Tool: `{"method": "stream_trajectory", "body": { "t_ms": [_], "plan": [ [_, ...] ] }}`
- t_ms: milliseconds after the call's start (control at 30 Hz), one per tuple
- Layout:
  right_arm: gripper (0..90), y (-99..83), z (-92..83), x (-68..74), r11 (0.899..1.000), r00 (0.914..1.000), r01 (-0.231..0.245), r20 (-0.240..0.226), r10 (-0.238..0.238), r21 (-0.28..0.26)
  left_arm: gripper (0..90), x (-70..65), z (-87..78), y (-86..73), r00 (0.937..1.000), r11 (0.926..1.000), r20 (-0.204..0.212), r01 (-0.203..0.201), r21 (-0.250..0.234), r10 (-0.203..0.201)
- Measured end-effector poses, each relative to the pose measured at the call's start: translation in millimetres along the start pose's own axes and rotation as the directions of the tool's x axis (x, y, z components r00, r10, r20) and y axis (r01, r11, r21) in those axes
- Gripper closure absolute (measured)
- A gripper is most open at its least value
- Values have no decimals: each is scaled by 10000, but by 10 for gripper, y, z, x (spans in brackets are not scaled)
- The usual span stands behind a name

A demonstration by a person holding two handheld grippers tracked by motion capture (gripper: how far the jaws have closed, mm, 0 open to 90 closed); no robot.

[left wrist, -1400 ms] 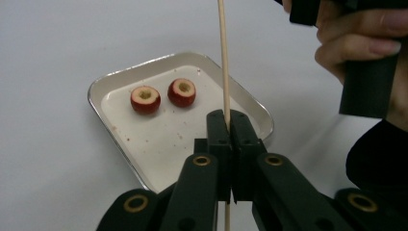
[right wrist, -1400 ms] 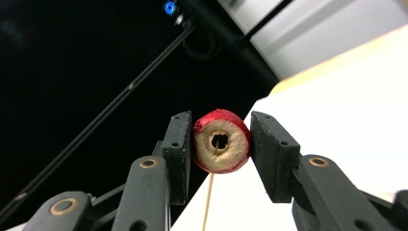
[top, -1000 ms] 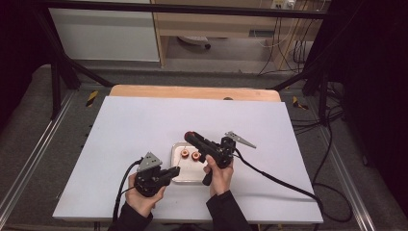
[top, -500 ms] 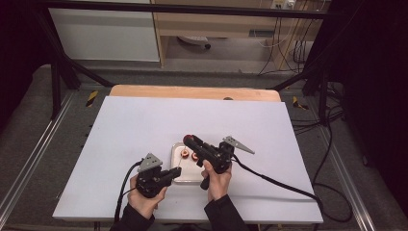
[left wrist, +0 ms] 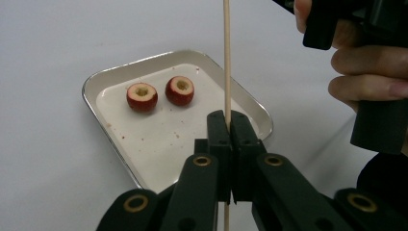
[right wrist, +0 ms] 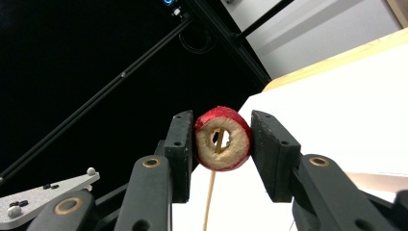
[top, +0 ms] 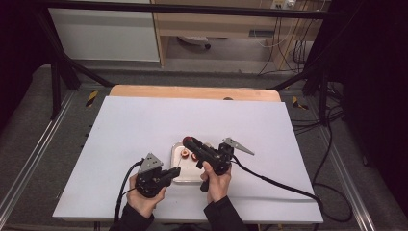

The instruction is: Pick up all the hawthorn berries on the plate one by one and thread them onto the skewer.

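Left claw (left wrist: 230, 126) clamps skewer (left wrist: 226, 57); right claw (right wrist: 221, 139) grips cored fruit (right wrist: 223, 138). Misaligned push risks splitting fruit or snapping skewer.

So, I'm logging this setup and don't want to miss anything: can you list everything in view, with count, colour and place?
tray: one, silver rim with white inside, on the white table top in front of the person.
cored fruits in tray: two, red skin with pale hollow centre, side by side at the tray's far end.
held cored fruit: one, red with pale flesh, between the right gripper's pads, the skewer showing through its hole.
skewer: one, pale wood, upright in the left gripper.
table top: one, white, with a wooden edge at the far side.
left gripper: black, shut on the skewer.
right gripper: black, shut on the held fruit.
hands: two, at the table's near edge.
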State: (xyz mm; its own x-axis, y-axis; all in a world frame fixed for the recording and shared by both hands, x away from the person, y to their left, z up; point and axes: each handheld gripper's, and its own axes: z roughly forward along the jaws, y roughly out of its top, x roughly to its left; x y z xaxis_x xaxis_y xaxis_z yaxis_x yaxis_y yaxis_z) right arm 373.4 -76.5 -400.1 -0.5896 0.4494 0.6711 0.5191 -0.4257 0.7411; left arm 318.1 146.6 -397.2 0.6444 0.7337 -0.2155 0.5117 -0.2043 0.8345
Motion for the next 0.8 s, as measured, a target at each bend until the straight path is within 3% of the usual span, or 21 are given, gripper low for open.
{"method": "stream_trajectory", "body": {
  "t_ms": [267, 467, 600, 733, 800],
  "plan": [
    [624, -28, -24, 15, 9998, 9998, 175, 33, -175, -48, 888, 33, 9, -10, 9995, 9995, 69, 313, 23, -313],
    [626, -7, -8, -11, 9996, 10000, 58, 8, -58, 270, 890, 0, 19, -2, 9992, 9989, -70, -380, 259, 382],
    [626, 12, -5, -19, 9985, 10000, -48, 0, 48, 547, 889, 30, 21, 0, 9993, 9983, -11, -385, 444, 386],
    [628, 33, -24, -24, 9958, 9999, 165, -25, -164, 898, 890, 7, 33, 6, 9987, 9969, 81, -513, 599, 509],
    [628, 39, -38, -14, 9956, 9998, 197, -48, -193, 914, 889, 22, 24, 7, 9993, 9979, 136, -349, 549, 342]
  ]
}}
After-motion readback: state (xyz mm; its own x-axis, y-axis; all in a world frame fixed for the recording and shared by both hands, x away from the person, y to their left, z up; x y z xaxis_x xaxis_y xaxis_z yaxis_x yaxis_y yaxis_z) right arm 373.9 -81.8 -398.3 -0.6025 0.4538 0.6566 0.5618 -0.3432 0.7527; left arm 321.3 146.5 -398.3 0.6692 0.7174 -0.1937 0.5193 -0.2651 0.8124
